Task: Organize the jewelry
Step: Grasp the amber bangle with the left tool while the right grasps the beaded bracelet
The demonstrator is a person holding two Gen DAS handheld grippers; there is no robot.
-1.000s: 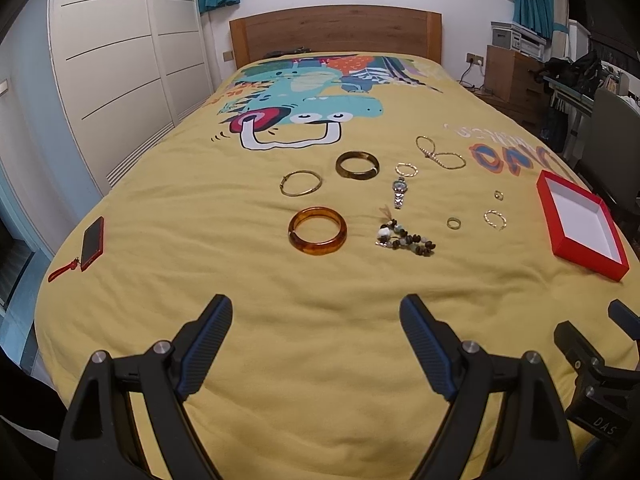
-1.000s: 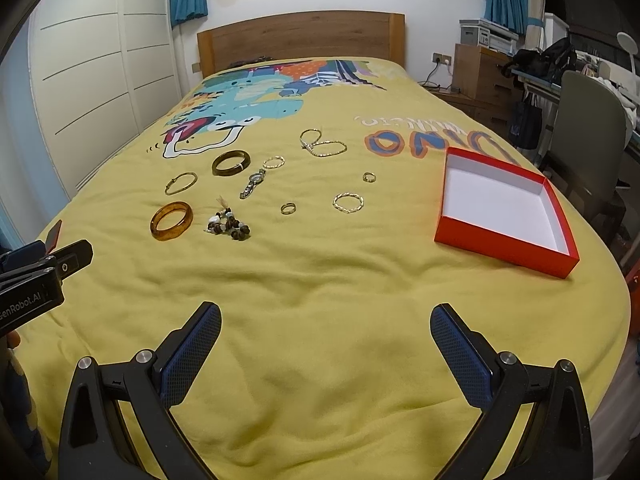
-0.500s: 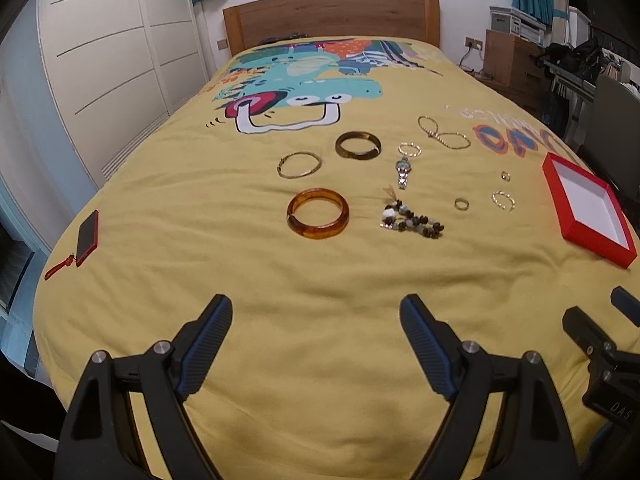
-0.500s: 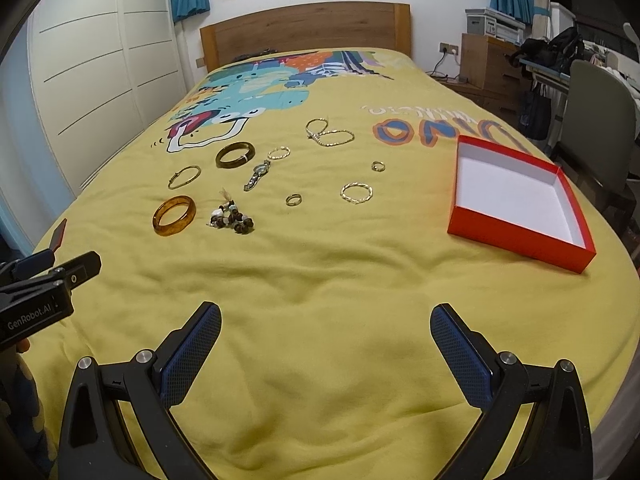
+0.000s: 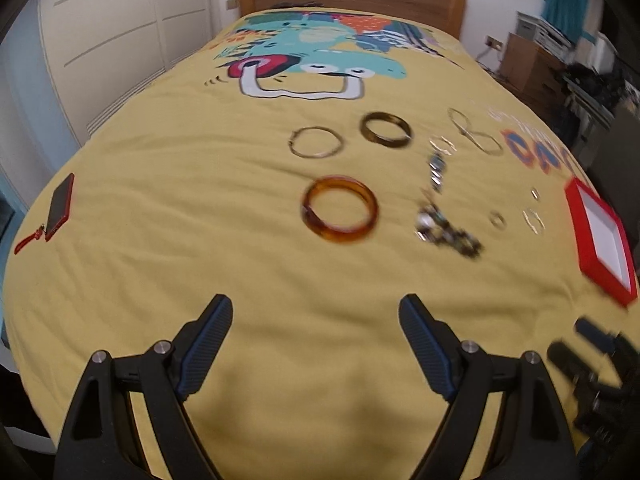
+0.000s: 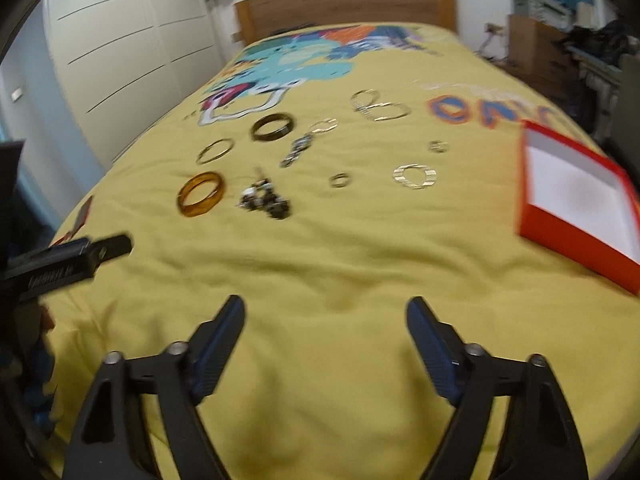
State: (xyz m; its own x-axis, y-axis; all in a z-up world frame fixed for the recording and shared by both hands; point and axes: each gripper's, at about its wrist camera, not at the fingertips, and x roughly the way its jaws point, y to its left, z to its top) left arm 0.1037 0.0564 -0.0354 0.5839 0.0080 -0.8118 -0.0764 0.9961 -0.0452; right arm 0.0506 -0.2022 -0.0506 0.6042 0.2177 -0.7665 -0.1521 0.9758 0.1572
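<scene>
Bedspread [image 5: 168, 200]: bare stretch between tools and bangle [image 5: 340, 216].

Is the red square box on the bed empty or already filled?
Empty: the red square box shows only bare white floor; all jewelry lies outside.

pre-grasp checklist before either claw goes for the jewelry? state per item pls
1. Left claw open, holding nothing: ok.
2. Right claw open, holding nothing: ok.
3. Red box open-topped, nothing seen in it: ok.
4. Amber bangle lies apart from the bead bracelet: ok.
5. Both claws well short of the jewelry, no contact: ok.
6. Small ring sharp enough to aim at: not ok, both views are motion-blurred.
</scene>
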